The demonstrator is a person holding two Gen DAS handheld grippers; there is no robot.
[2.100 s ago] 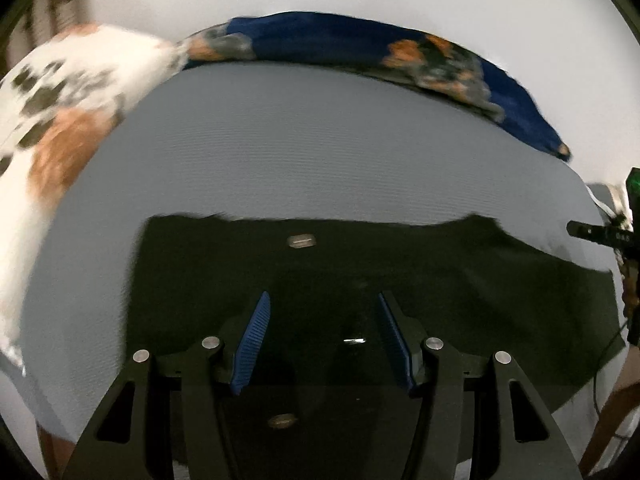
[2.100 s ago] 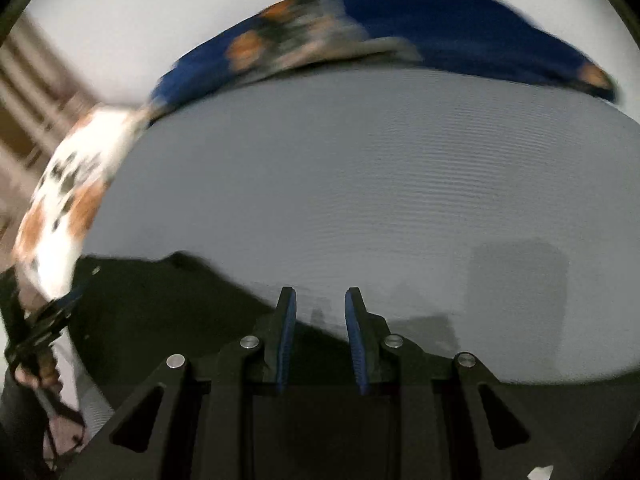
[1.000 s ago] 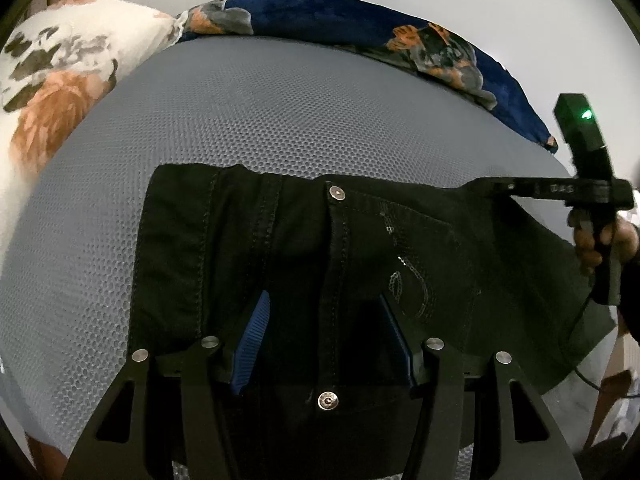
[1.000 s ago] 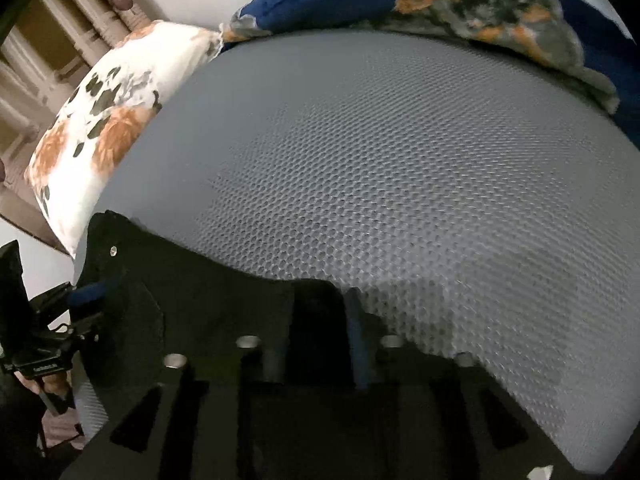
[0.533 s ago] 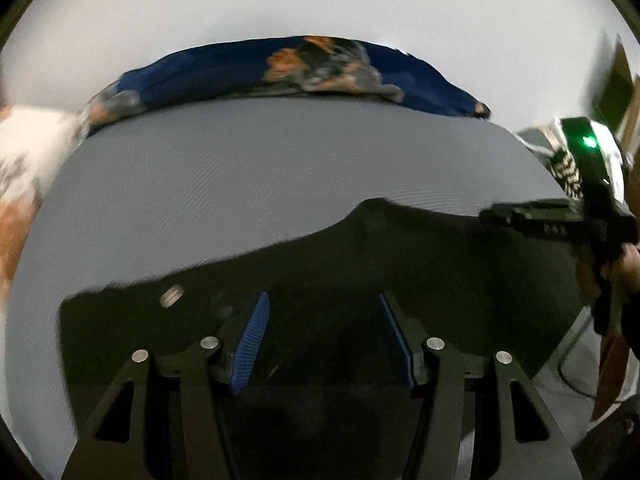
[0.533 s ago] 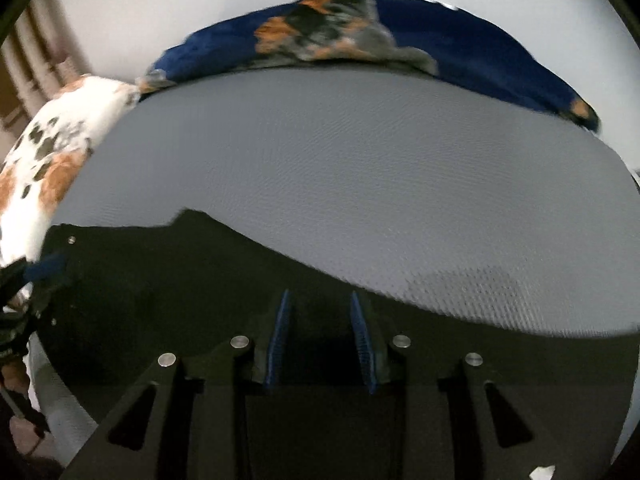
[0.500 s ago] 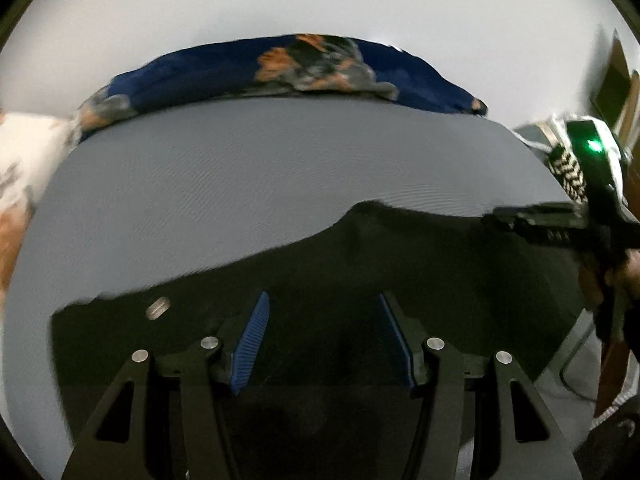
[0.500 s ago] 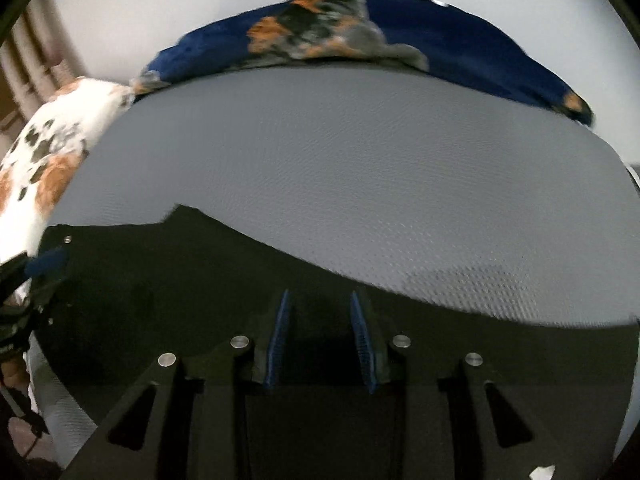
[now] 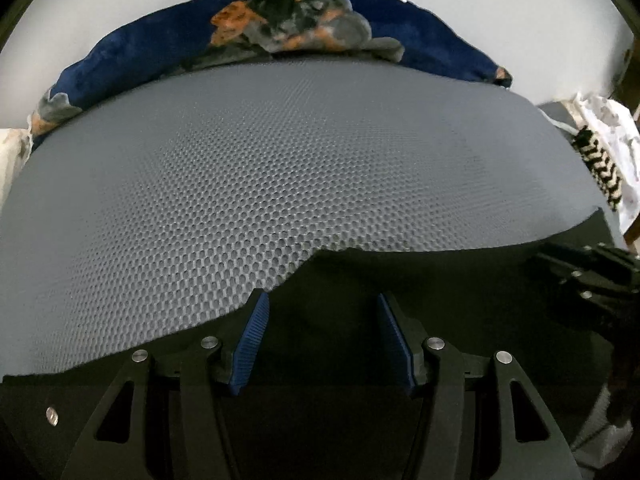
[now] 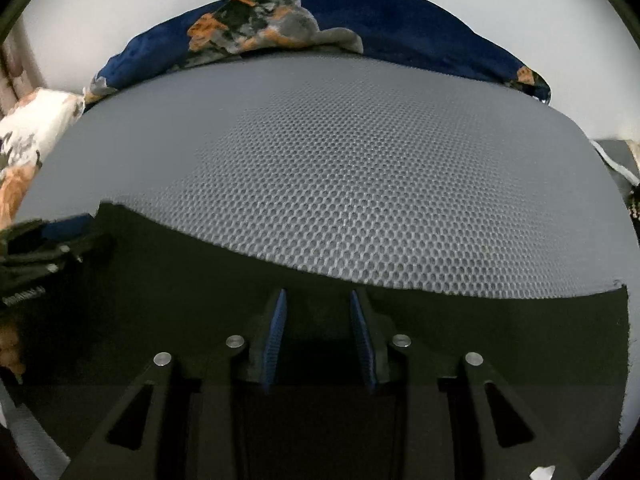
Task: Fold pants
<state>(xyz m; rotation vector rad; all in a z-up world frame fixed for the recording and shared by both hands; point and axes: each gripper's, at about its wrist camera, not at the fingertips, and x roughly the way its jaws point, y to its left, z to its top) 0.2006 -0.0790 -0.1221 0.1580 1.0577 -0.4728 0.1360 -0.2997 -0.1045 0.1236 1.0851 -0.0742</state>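
Observation:
The black pants (image 9: pixel 420 280) lie flat along the near edge of the grey honeycomb-textured bed (image 9: pixel 280 168). In the right wrist view the pants (image 10: pixel 180 280) fill the lower part of the frame. My left gripper (image 9: pixel 320 312) is open, its blue pads spread over the dark cloth near the fabric's upper edge. My right gripper (image 10: pixel 316 304) is open with a narrower gap, over the pants. The right gripper shows at the right edge of the left wrist view (image 9: pixel 592 268); the left gripper shows at the left edge of the right wrist view (image 10: pixel 44 252).
A navy blanket with orange and grey flowers (image 9: pixel 280 28) lies along the far side of the bed by a white wall. A white floral pillow (image 10: pixel 28 140) sits at the left. White patterned cloth (image 9: pixel 608 152) lies off the bed's right end.
Both grippers have dropped lower and closer to the pants. The view of the left gripper has swung right, so the waist button is now at its far lower left.

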